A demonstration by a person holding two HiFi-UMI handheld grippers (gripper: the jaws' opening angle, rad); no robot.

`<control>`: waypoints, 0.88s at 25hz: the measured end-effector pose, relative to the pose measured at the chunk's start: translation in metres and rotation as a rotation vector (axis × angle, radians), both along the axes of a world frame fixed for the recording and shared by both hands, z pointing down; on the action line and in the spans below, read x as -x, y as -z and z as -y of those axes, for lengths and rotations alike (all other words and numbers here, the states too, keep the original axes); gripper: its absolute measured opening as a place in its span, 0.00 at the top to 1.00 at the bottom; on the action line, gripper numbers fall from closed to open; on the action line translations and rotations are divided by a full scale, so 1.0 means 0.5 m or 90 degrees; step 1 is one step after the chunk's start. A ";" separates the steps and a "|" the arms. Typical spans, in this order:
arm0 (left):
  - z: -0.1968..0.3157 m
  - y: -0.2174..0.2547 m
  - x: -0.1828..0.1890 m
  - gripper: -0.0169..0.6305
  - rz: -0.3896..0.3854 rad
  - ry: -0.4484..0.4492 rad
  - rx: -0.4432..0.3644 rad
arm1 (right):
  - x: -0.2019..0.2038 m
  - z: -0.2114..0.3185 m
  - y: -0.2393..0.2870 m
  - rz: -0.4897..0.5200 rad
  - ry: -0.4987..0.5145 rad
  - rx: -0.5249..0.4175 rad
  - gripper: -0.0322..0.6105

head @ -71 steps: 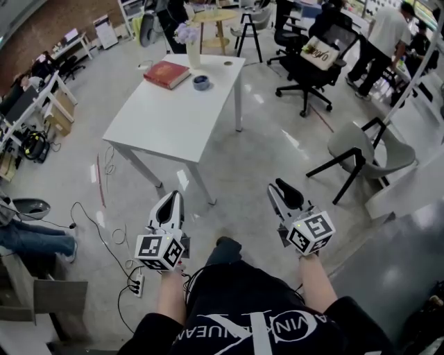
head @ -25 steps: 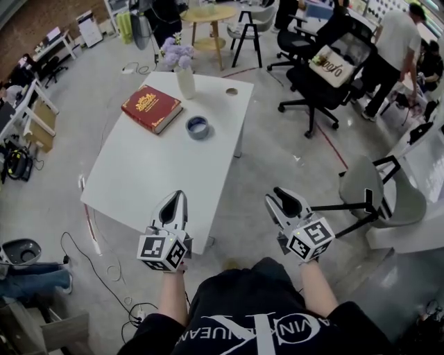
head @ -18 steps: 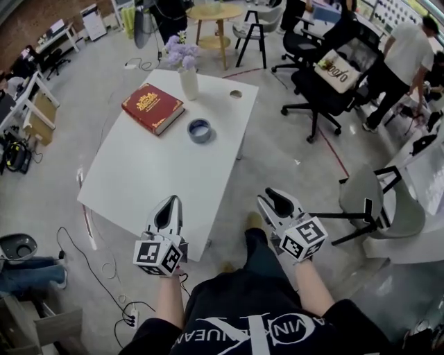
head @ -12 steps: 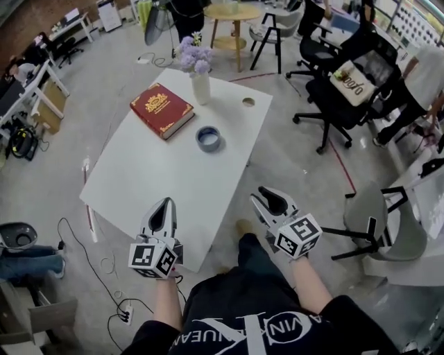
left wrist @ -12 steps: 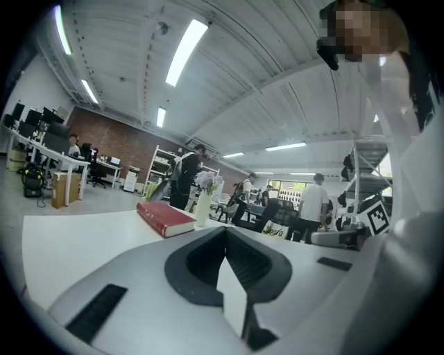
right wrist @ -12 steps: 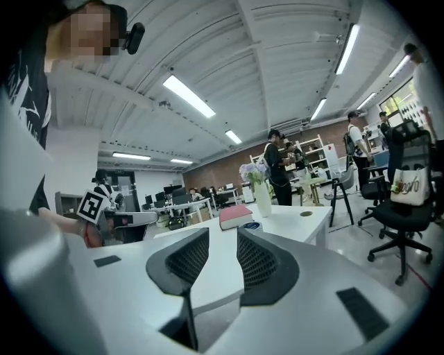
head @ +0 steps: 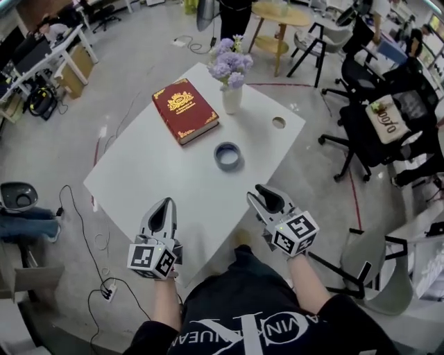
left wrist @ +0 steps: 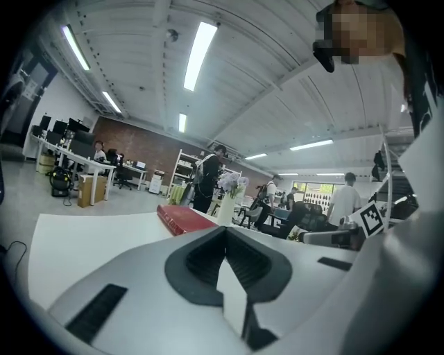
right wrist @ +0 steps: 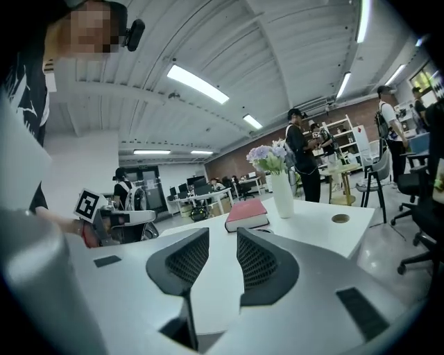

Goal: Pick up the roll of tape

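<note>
The roll of tape [head: 227, 155], a blue-grey ring, lies flat on the white table [head: 156, 177], just in front of a vase of purple flowers [head: 231, 97] and to the right of a red book [head: 185, 109]. My left gripper [head: 163, 205] hovers over the table's near edge with its jaws together and nothing between them. My right gripper [head: 259, 193] is near the table's right edge, a short way below and right of the tape, its jaws a little apart and empty. The right gripper view shows the book [right wrist: 246, 213] and vase [right wrist: 282, 194] beyond the right gripper [right wrist: 222, 236].
A round cable hole [head: 278, 123] sits in the table's far right corner. Black office chairs [head: 388, 118] stand to the right, a grey chair [head: 392, 281] at the lower right, and a round wooden table [head: 281, 12] behind. Cables [head: 97, 239] trail on the floor at left.
I have walked up to the table: it has come much nearer, and both grippers now reach its near edge. The right gripper has closed in on the tape.
</note>
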State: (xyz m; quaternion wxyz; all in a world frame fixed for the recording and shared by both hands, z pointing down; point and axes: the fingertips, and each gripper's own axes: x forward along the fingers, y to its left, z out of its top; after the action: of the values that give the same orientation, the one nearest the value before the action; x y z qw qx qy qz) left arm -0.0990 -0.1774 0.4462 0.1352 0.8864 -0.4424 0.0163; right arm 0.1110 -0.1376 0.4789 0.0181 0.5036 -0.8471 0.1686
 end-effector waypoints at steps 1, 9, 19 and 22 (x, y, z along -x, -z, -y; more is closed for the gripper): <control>0.007 -0.004 -0.004 0.97 0.000 0.009 0.003 | -0.002 0.013 -0.005 0.000 0.011 0.004 0.74; 0.050 -0.033 -0.037 0.97 0.001 0.065 0.024 | -0.028 0.097 -0.041 0.000 0.071 0.037 0.74; 0.080 -0.057 -0.062 0.97 0.011 0.122 0.033 | -0.034 0.209 -0.088 -0.016 0.137 0.086 0.74; 0.087 -0.064 -0.063 0.97 0.014 0.128 0.040 | -0.026 0.241 -0.104 -0.027 0.145 0.103 0.74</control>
State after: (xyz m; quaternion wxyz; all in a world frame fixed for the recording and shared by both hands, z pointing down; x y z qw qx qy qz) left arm -0.0677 -0.2209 0.4782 0.1591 0.8325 -0.5301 0.0260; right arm 0.1240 -0.2580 0.5309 0.0957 0.4042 -0.8821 0.2223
